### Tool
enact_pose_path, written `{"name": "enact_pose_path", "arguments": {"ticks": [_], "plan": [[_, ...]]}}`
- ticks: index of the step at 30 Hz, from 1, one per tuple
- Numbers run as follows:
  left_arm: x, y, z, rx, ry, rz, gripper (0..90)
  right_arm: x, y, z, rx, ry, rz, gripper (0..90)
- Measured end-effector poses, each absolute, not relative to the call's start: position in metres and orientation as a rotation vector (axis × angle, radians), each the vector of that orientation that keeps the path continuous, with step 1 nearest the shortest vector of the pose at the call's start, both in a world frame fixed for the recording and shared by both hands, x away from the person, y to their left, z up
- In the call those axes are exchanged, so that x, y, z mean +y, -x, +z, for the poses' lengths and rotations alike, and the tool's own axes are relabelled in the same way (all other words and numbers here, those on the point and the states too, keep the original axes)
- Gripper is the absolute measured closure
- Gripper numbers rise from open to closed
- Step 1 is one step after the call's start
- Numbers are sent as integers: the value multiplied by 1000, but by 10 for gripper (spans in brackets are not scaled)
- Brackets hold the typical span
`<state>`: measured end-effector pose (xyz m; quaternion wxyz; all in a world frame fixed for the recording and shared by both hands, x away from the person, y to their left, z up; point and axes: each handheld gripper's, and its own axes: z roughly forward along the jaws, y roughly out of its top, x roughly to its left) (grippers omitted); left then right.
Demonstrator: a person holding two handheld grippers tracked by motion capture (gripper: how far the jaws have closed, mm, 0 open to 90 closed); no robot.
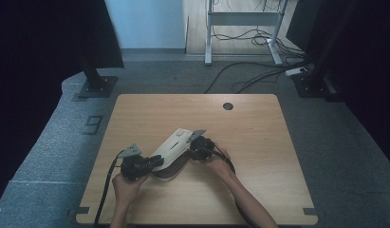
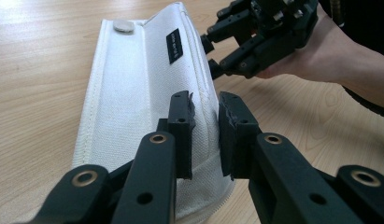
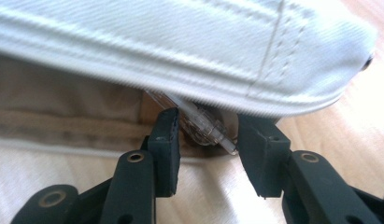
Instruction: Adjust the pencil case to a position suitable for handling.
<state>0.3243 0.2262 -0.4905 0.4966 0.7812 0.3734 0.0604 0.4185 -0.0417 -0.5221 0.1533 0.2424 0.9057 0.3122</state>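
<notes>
A white fabric pouch [image 1: 172, 144] lies on the wooden table [image 1: 249, 142] with its flap lifted. My left gripper [image 1: 158, 161] is at the pouch's near end, and in the left gripper view it [image 2: 206, 100] is shut on the stitched edge of the pouch [image 2: 133, 70]. A snap button [image 2: 123, 25] and a black label [image 2: 174, 45] sit on the flap. My right gripper [image 1: 191, 148] reaches under the flap [image 3: 180, 51] from the right. It [image 3: 210, 116] stands open, its jaws either side of the tip of a clear plastic pen [image 3: 203, 125] that lies on the tan lining [image 3: 63, 112].
A round cable hole [image 1: 227, 106] sits near the table's far edge. Bare wood spreads right of and behind the pouch. Beyond the table are a grey carpet, dark stand bases [image 1: 97, 85] and loose cables [image 1: 249, 71].
</notes>
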Motion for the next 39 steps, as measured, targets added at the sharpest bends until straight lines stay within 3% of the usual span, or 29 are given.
{"name": "enact_pose_path", "arguments": {"ticks": [22,31,39], "plan": [[226,-326,-493,889,-1897,125,735,-52,-427,-521,2550,-808,943,500],[217,-328,-501,862,-1939,100,587,-77,-421,-517,2575,-832,955,422],[221,-326,-496,870,-1944,193,402,-88,-414,-512,2568,-851,1030,321]]}}
